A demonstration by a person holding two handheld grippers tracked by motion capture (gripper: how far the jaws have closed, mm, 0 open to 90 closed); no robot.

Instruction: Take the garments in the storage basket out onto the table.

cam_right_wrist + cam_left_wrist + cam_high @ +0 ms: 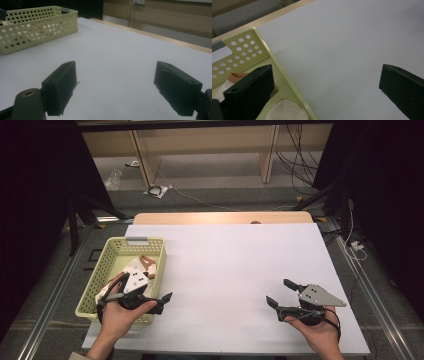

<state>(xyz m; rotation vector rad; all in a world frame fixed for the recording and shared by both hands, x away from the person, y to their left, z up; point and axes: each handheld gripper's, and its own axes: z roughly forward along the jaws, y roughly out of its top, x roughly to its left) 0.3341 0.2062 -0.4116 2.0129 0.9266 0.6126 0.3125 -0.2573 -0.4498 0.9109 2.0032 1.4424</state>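
the left gripper point(150, 297) hangs with jaws spread wide and empty, straddling the near right rim of the basket point(123, 241), one jaw over the pale cloth point(285, 111) inside, likely poised to reach in. the right gripper point(281, 293), also wide apart and empty, waits low over the bare white table point(235, 270), the basket well off beyond its left jaw.

Pale green perforated basket point(152, 249) holding white and brown items point(143, 266), table's left
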